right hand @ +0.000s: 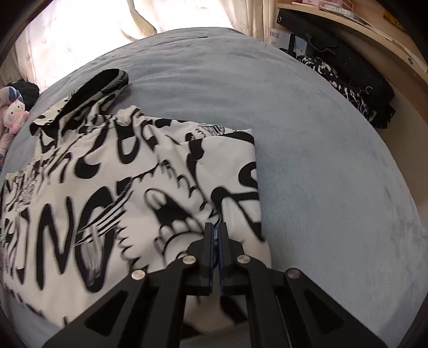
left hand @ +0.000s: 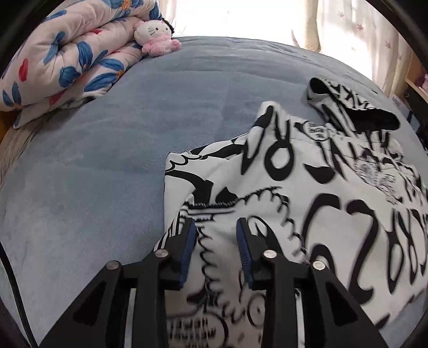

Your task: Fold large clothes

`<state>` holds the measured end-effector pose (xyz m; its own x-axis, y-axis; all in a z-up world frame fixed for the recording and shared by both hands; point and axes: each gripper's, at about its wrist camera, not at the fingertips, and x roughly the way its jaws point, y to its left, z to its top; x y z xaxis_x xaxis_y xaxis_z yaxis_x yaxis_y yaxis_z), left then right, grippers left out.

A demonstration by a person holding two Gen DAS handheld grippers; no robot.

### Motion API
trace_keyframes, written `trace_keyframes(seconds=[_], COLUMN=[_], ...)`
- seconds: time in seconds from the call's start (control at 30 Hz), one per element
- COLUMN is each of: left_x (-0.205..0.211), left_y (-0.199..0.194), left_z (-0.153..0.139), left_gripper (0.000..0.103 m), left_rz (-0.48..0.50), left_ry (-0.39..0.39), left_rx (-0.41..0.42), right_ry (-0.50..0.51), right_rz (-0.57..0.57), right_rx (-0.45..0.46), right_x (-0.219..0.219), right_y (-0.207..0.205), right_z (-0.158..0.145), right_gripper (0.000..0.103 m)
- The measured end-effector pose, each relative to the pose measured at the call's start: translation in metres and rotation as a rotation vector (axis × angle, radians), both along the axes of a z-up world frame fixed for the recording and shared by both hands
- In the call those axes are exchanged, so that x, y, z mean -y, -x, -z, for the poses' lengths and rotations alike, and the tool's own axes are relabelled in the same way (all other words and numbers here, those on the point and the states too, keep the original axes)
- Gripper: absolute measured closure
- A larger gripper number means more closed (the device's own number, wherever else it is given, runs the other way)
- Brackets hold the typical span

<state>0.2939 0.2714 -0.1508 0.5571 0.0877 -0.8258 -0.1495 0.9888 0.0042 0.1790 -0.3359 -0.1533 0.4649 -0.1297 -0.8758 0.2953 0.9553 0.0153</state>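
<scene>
A white hoodie (left hand: 307,187) with black graffiti print lies partly folded on the blue-grey bed (left hand: 107,174), its black-lined hood (left hand: 355,107) toward the window. My left gripper (left hand: 216,227) hovers over the hoodie's near left part. Its blue pads (left hand: 190,241) stand apart, with white cloth showing in the gap and no clear pinch. In the right wrist view the hoodie (right hand: 107,174) fills the left half, with the hood (right hand: 104,85) at the far end. My right gripper (right hand: 216,227) is shut, and a ridge of cloth near the hoodie's right edge runs up into its tips.
A folded floral quilt (left hand: 61,61) and a pink plush cat (left hand: 157,34) sit at the bed's far left. Curtains (left hand: 347,24) hang behind the bed. Dark clothes and a black bag (right hand: 355,80) lie on the bed's right side under a wooden shelf (right hand: 374,29).
</scene>
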Motion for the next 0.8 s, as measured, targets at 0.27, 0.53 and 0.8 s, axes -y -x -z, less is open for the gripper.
trace_keyframes(seconds=[0.27, 0.53, 0.8], left_x=[0.02, 0.035, 0.067], left_y=[0.043, 0.065, 0.049], left_z=[-0.039, -0.079, -0.134], left_gripper=[0.063, 0.06, 0.042], left_rz=[0.079, 0.168, 0.25], left_ry=[-0.013, -0.012, -0.097], left_rx=[0.025, 0.012, 0.078], right_ry=[-0.035, -0.057, -0.007], right_rz=[-0.065, -0.184, -0.307], right_rx=[-0.003, 0.02, 0.104], right_x=[-0.031, -0.072, -0.108], right_y=[0.023, 0.029, 0.015], right_z=[-0.032, -0.075, -0.136], right_gripper=[0.1, 0.1, 0.073])
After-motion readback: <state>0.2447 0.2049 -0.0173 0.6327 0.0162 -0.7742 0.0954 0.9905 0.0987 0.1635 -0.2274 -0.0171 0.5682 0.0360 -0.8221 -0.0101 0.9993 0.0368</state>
